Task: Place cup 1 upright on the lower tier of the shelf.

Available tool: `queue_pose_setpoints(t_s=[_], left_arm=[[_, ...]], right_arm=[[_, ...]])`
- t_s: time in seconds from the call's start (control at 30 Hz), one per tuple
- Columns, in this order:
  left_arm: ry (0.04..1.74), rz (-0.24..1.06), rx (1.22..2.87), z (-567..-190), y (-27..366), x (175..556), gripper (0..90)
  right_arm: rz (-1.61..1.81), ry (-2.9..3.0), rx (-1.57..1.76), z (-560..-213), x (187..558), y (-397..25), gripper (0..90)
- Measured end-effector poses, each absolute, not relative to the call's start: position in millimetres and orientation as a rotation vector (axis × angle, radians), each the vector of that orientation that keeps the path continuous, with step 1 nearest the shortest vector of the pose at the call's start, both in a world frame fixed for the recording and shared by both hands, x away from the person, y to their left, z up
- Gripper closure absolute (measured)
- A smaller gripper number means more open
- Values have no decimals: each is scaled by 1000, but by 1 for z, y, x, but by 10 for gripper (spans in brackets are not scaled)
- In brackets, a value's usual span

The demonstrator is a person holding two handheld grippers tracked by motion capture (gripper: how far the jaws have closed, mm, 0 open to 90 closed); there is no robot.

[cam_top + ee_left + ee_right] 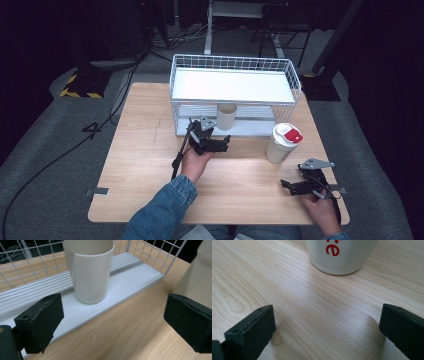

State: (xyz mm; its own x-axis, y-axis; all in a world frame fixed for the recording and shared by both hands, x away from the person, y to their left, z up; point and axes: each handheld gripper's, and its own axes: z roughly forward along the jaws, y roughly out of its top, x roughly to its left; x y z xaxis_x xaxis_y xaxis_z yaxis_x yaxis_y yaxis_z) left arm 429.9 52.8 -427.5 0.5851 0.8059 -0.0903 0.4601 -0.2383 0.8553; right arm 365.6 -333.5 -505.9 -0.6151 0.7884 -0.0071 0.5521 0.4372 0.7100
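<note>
Two cups: a plain cream paper cup point(88, 270) stands upright on the lower shelf of the white wire rack point(235, 65), and a lidded cup point(282, 143) with a red label stands on the wood-grain counter point(145, 150), its top cut off in the right gripper view. The left gripper point(112, 322) faces the plain cup, fingers spread, holding nothing. The right gripper point(327, 330) is near the lidded cup, fingers likewise spread.

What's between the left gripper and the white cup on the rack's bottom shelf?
Nothing stands between them. In the left gripper view, the open left gripper faces the white cup across bare wooden table and the shelf's front edge.
</note>
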Motion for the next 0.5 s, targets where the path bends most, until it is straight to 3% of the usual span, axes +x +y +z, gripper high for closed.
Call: queue_pose_setpoints(t_s=[0.5], left_arm=[[987,396,1983,-412,94,376,50]], right_arm=[[979,2366,1136,-506,369,-333,1]])
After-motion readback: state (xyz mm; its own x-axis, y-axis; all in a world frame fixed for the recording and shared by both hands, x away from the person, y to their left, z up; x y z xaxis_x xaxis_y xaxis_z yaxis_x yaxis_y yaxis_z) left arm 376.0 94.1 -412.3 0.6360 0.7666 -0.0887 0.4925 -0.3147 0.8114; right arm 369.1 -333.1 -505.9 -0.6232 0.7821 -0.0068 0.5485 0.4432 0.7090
